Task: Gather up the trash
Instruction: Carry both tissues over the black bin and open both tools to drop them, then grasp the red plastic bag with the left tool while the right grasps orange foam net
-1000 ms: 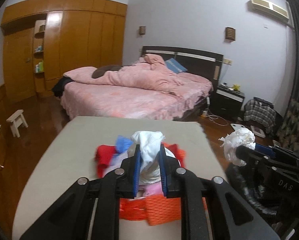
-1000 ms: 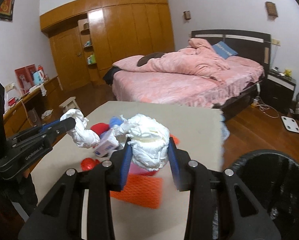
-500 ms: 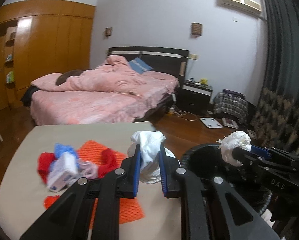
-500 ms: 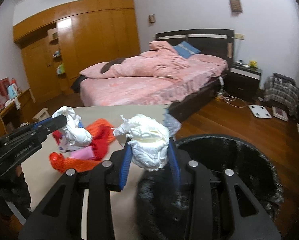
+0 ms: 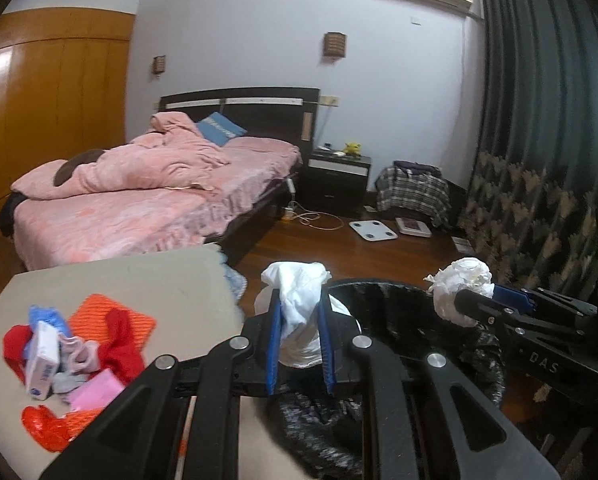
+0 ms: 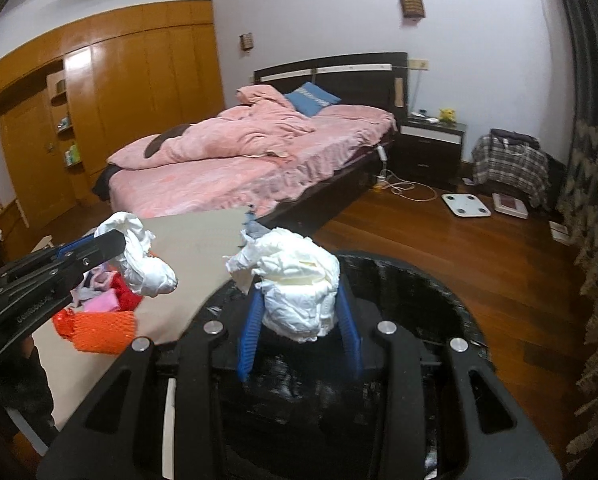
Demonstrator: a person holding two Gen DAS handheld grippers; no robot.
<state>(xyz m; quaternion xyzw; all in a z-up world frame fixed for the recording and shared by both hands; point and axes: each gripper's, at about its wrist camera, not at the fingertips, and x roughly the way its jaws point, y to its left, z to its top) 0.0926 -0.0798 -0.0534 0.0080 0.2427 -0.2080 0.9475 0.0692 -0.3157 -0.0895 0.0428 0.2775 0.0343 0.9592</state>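
Bedroom clutter framed the left wrist view: a pink bed [image 5: 147,196] stood behind the beige table [image 5: 139,276], where red and orange scraps [image 5: 111,332] lay, while the left gripper [image 5: 299,344] pinched a white tissue wad [image 5: 299,300] between narrow blue pads at the near rim of the black trash bin [image 5: 399,296], and the right gripper [image 5: 479,304] beside it held its own wad over the far rim. From the right wrist, the right gripper [image 6: 299,320] clamped a bulkier crumpled white wad [image 6: 295,284] directly above the bin [image 6: 439,300], with the left gripper [image 6: 111,246] and its tissue [image 6: 147,268] over the table edge [image 6: 203,240].
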